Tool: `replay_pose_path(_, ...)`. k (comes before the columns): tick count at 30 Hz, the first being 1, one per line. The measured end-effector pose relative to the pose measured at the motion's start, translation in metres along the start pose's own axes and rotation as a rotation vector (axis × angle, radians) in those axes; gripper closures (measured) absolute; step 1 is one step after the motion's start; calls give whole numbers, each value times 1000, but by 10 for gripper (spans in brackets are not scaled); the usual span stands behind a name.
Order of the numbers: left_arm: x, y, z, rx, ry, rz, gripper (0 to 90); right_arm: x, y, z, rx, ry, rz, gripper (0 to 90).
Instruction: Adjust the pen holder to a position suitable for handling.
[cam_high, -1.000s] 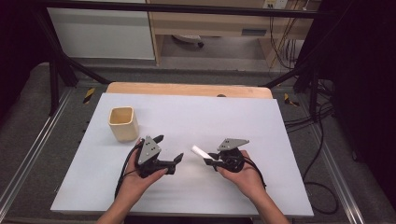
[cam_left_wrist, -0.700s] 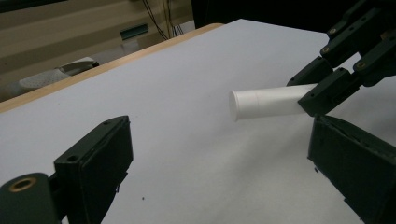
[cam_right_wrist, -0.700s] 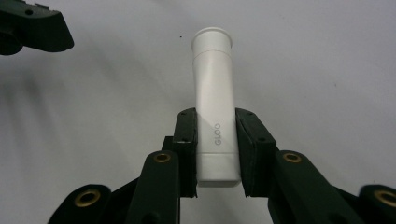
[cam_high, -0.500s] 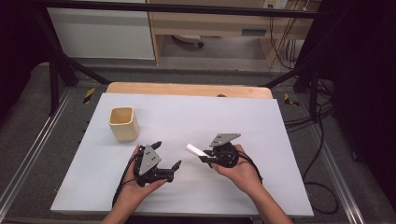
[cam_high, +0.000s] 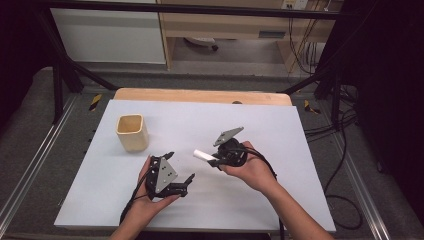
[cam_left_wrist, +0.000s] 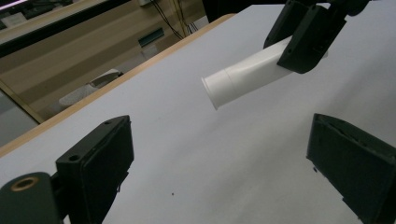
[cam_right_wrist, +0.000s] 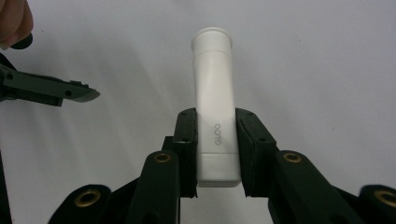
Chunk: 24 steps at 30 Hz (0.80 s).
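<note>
2 grippers meet mid-table: the right gripper (cam_high: 214, 161) clenches a white plastic tube (cam_high: 202, 155), cap leftward; the left gripper (cam_high: 181, 168), released, probably must close on that cap.

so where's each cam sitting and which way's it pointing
High view: above the person's side, looking forward and down at the table, cup, both hands and grippers.
Left gripper view: rides the left gripper, looking between its open jaws at the tube.
Right gripper view: rides the right gripper, looking along its jaws shut on the tube.
All three share the tube.
</note>
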<state>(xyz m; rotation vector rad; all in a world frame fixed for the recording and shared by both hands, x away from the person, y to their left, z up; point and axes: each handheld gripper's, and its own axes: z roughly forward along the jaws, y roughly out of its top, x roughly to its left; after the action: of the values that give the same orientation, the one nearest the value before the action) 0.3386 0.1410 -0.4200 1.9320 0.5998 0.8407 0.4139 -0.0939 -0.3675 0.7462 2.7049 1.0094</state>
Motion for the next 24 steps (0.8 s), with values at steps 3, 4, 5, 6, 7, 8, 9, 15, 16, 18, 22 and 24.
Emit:
replay_pose_path(3, 0, 0, 0, 6, 11, 12, 77, 1, 8, -1, 19, 4, -9, 712)
replay_pose_path(4, 0, 0, -1, 7, 16, 19, 77, 1, 11, -1, 28, 5, -20, 712)
replay_pose_path(5, 0, 0, -1, 7, 25, 29, 77, 2, 13, -1, 32, 3, -26, 712)
replay_pose_path(6, 0, 0, -1, 7, 29, 34, 78, 3, 16, -1, 45, 4, -36, 712)
replay_pose_path(7, 0, 1, -2, 10, 41, 39, 78, 4, 17, -2, 48, 1, -38, 712)
replay_pose_path(8, 0, 1, -2, 10, 47, 40, 78, 4, 20, -2, 55, 7, -39, 712)
replay_pose_path(9, 0, 1, -2, 9, 53, 44, 79, 5, 21, -2, 55, 11, -39, 712)
replay_pose_path(15, 1, 1, -3, 13, 67, 54, 81, 8, 30, -4, 76, 22, -54, 712)
replay_pose_path(16, 1, 1, -3, 13, 69, 56, 82, 8, 31, -4, 84, 20, -58, 712)
replay_pose_path(18, 1, 1, -3, 12, 74, 64, 88, 9, 32, -4, 100, 20, -62, 712)
replay_pose_path(22, -1, 1, -2, 15, 79, 76, 89, 8, 35, -3, 118, 19, -65, 712)
replay_pose_path(24, -2, 0, -1, 17, 83, 88, 89, 7, 36, -2, 117, 24, -58, 712)
